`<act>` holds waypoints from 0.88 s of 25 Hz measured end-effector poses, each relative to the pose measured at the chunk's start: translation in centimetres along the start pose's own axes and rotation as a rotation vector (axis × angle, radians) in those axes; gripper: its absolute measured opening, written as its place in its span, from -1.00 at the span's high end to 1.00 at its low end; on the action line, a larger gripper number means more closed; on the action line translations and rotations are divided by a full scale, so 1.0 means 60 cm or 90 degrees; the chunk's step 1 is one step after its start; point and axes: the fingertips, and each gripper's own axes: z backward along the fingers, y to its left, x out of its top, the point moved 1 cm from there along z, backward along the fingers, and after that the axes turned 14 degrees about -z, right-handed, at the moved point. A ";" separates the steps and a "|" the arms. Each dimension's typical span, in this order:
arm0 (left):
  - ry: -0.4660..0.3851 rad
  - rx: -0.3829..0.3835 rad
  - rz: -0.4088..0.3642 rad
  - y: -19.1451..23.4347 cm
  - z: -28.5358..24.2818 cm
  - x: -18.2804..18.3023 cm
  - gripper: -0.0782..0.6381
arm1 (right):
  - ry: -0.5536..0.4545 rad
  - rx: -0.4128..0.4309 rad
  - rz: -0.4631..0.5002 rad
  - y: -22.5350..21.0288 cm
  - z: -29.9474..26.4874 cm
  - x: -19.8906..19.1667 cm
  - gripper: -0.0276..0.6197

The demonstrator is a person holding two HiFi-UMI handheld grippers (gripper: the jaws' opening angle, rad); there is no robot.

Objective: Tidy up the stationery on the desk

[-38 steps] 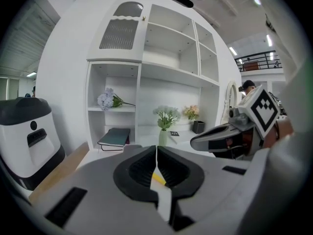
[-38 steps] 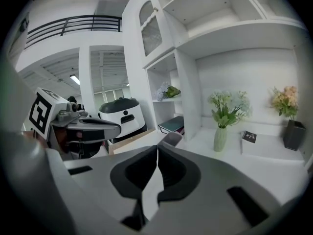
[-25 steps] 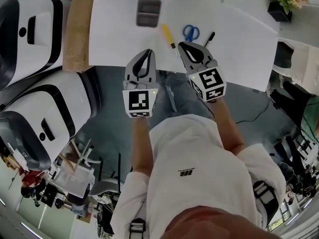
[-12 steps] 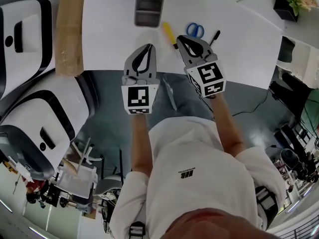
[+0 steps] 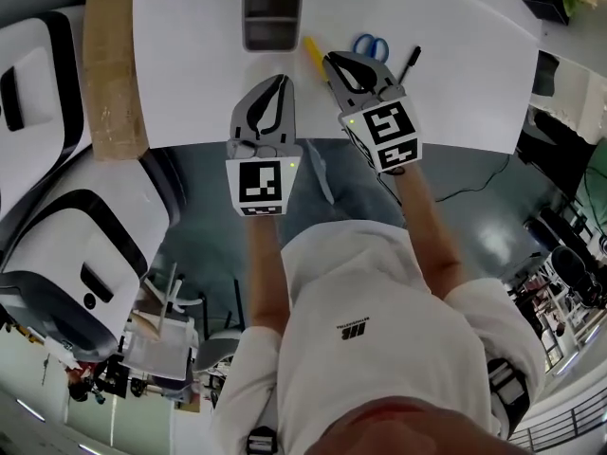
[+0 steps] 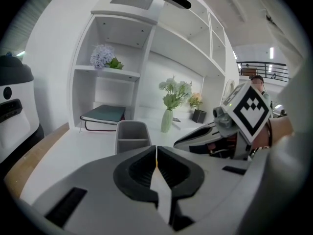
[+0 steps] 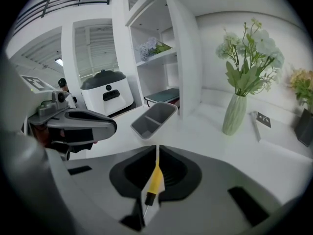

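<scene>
- Right gripper (image 5: 329,60): jaws together, nothing clamped. The tips hang over the near end of the yellow pen (image 5: 312,48). In the right gripper view the pen shows through the slit beneath the jaws. Judgement: lined up along the pen for a pick, but the jaws must part first.
- Yellow pen: lies flat on the desk (image 5: 190,64), toward the far edge, just beside the near right corner of the organiser (image 5: 272,15). Not lifted, as far as the head view tells.
- Left gripper (image 5: 280,83): jaws closed, empty, over the desk's near edge, pointing at the organiser. Judgement: held back so the right gripper has room.
- Organiser: at the far edge, open side up, two compartments, both look empty. Likely destination.
- Scissors (image 5: 370,45) and black pen (image 5: 409,64): loose on the desk to the right of the yellow pen, apart from the organiser. Not yet tidied.
</scene>
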 end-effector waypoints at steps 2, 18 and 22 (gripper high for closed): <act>0.003 -0.006 -0.002 0.002 -0.006 -0.006 0.78 | 0.009 -0.002 0.003 -0.002 -0.012 -0.003 0.91; 0.009 -0.036 -0.009 0.015 -0.030 -0.029 0.78 | 0.076 -0.018 0.000 -0.006 -0.081 -0.028 0.79; 0.012 -0.040 -0.010 0.014 -0.031 -0.033 0.78 | 0.090 -0.022 -0.010 -0.010 -0.094 -0.033 0.73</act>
